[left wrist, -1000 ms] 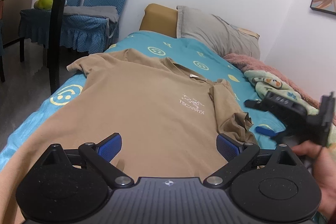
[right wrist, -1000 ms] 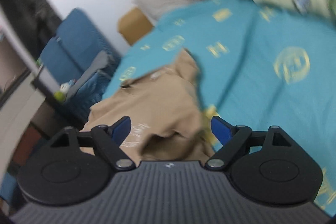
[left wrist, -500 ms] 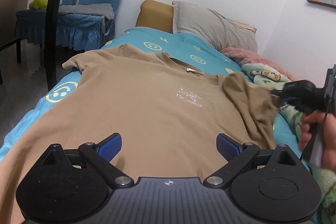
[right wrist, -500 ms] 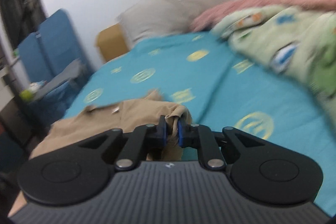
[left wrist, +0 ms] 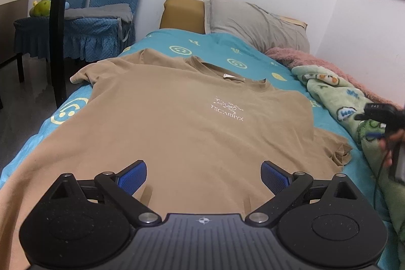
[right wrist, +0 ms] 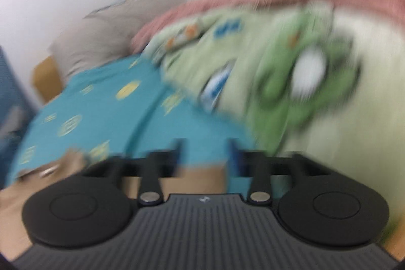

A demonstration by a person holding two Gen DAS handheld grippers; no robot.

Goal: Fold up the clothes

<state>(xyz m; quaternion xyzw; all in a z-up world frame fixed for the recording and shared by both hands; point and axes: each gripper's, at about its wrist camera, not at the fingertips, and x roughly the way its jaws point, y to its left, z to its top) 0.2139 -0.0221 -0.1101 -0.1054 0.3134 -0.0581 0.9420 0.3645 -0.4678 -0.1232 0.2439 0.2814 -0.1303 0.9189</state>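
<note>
One tan T-shirt [left wrist: 177, 123] lies flat, front up, along the bed [left wrist: 157, 42], its collar toward the head end by the grey pillow [left wrist: 255, 19] and its hem at the foot end. The long axis runs head to foot. The left tongs [left wrist: 202, 175] hover over the hem with the jaws wide apart and nothing between them; the shirt body stretches straight ahead of them. The right tongs [right wrist: 205, 153] are by the bed's right edge, seen blurred in their own camera; their jaws are opening and no cloth sits between them, only blue sheet and a strip of tan below. In the left view the right hand [left wrist: 389, 143] holds them just off that edge, beside the crumpled right sleeve [left wrist: 336, 151], which lies spread outward on the sheet. That sleeve is nearer the right hand, so a fold of that side would likely fall to it; the left sleeve [left wrist: 96, 70] reaches the opposite edge, closer to the left tongs. A green printed blanket [left wrist: 336, 92] and a pink one [left wrist: 316, 62] crowd the right edge and could snag a wide sweep there.
</note>
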